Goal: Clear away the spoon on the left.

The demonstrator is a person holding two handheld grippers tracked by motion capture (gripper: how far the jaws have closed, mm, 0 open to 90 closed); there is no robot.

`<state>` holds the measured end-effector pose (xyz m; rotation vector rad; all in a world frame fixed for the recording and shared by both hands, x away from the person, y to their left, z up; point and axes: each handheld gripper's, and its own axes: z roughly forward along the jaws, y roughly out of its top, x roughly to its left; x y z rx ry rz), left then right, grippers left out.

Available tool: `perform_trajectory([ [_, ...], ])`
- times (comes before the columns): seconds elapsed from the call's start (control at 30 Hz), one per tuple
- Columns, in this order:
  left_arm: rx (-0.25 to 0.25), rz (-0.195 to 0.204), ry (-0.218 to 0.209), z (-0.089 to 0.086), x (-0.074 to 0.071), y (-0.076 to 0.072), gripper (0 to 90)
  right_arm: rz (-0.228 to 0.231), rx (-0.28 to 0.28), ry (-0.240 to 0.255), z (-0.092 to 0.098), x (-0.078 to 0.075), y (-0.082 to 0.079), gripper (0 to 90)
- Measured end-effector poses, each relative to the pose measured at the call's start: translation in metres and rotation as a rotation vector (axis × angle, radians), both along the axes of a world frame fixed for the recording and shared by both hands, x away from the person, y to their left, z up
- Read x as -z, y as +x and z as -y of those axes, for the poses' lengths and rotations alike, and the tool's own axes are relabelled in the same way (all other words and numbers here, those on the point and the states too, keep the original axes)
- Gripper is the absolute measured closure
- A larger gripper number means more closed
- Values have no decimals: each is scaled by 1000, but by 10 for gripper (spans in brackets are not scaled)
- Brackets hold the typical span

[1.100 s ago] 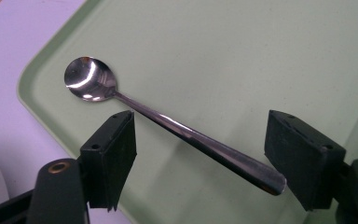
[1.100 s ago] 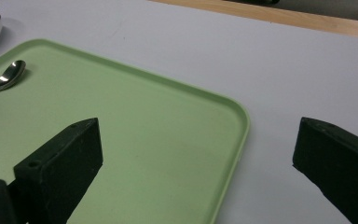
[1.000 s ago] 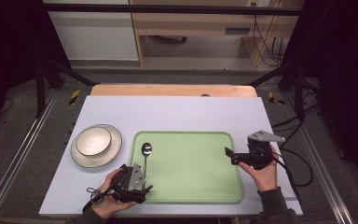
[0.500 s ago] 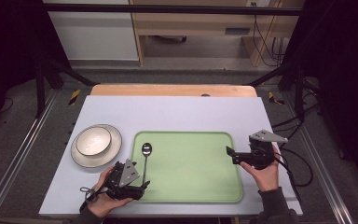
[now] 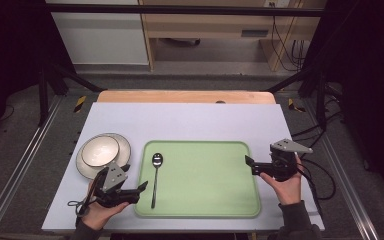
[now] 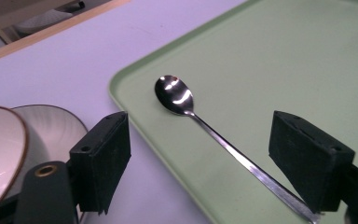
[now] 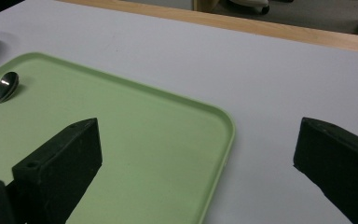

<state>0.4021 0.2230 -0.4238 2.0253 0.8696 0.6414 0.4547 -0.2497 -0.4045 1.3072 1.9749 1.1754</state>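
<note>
Left gripper (image 5: 139,190): jaws spread wide, nothing pinched. In its own view (image 6: 200,163) the spoon (image 6: 200,122) lies between and beyond the two jaws, handle running down toward the right jaw, which hides the handle's end; whether that jaw touches the handle cannot be told. The jaws have just been opening a little further, with the spoon lying between them ungripped.

Spoon (image 5: 155,179): flat on the tray (image 5: 205,200), along the tray edge nearest this gripper, bowl pointing away from the person.

Bowl (image 5: 100,151): on a plate (image 5: 122,145), just behind the left gripper, off the tray.

Right gripper (image 5: 250,164): jaws spread wide, empty, held at the tray's far edge from the spoon. In its own view (image 7: 196,172) one jaw stands over the tray, the other over the table (image 7: 284,79).
</note>
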Motion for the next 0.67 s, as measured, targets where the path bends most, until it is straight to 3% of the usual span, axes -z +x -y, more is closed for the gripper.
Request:
perform_trajectory([
  [0.4,-127,34,-84,-29,-4,0,138,9,17,1,4,-2,-1,14],
  [0.67,-176,41,-121,-48,-6,-2,137,11,28,1,7,-1,-1,14],
])
